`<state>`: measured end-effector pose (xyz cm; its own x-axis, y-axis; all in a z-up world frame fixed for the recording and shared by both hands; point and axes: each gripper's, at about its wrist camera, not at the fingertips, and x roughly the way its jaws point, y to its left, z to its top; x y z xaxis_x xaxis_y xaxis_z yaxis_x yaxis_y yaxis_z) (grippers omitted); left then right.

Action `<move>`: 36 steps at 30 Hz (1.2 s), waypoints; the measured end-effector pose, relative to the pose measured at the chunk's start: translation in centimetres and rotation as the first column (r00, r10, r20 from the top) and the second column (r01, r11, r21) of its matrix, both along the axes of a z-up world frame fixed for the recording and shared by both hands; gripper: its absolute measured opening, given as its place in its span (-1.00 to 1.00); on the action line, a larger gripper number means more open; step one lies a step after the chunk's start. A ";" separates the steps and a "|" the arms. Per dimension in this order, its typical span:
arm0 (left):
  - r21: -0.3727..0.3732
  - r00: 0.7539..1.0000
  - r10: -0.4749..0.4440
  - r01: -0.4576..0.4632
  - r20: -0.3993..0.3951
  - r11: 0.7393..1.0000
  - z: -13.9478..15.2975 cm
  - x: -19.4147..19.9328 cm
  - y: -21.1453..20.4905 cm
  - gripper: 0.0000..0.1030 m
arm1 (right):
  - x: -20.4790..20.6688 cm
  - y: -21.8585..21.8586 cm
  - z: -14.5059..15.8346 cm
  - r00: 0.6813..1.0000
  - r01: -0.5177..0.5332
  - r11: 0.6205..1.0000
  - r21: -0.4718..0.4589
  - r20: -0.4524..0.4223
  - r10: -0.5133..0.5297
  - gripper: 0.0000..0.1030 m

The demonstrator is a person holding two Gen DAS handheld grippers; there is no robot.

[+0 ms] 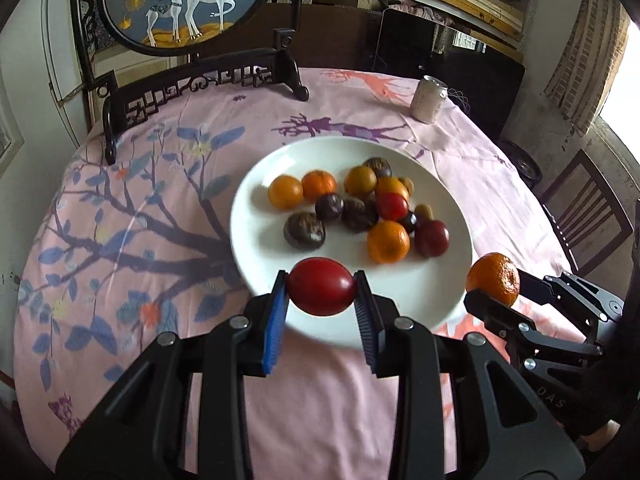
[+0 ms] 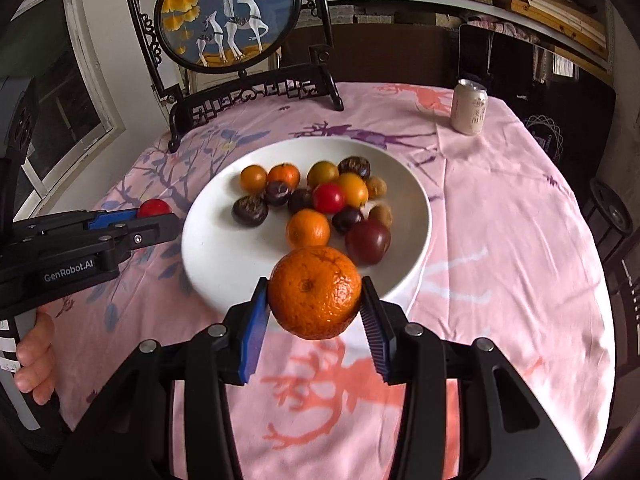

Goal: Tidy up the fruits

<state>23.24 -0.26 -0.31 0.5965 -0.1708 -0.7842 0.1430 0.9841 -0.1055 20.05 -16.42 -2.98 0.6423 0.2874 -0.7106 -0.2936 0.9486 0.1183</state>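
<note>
A white plate (image 1: 256, 248) (image 2: 208, 248) on the pink tablecloth holds several small fruits: orange mandarins, red and dark plums, brown wrinkled ones. My left gripper (image 1: 321, 292) is shut on a red tomato-like fruit (image 1: 321, 291), lifted over the plate's near rim. The right wrist view shows that same fruit (image 2: 153, 208) at the left, in the left gripper (image 2: 154, 212). My right gripper (image 2: 314, 300) is shut on a large mandarin (image 2: 315, 291) above the plate's front edge. In the left wrist view that mandarin (image 1: 493, 278) hangs right of the plate, in the right gripper (image 1: 494, 286).
A drink can (image 1: 430, 100) (image 2: 469, 107) stands at the far right of the round table. A dark carved stand with a round deer picture (image 1: 184, 0) (image 2: 228, 12) rises at the back left. A wooden chair (image 1: 588, 216) is at the right. A hand (image 2: 36, 348) holds the left gripper's handle.
</note>
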 end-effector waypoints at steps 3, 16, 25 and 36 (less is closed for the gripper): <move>0.004 1.000 -0.005 0.005 0.000 1.000 0.2 4.2 -1.0 -0.36 | 3.9 0.0 0.1 1.000 0.027 0.999 -0.028 0.013 -0.027 -0.13; 0.049 0.997 -0.002 0.006 -0.076 0.999 -3.3 13.2 -4.3 -0.34 | 11.5 -0.5 -2.9 0.995 0.050 0.996 -0.068 -0.084 -0.055 -0.12; 0.025 0.998 0.059 -0.059 -0.011 0.998 -0.9 10.1 -1.9 0.69 | 8.8 -0.2 -0.6 0.999 0.044 0.987 -0.153 0.032 -0.040 0.24; 0.122 0.981 0.145 -0.161 0.132 0.979 0.3 -7.0 0.6 0.96 | -6.2 -0.5 0.0 0.987 0.121 0.985 -0.119 0.120 -0.107 0.97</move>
<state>16.20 0.37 0.01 0.7000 0.0302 -0.7135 -0.0069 0.9993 0.0356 13.90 -16.89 -3.00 0.7439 0.1206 -0.6573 -0.1872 0.9818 -0.0318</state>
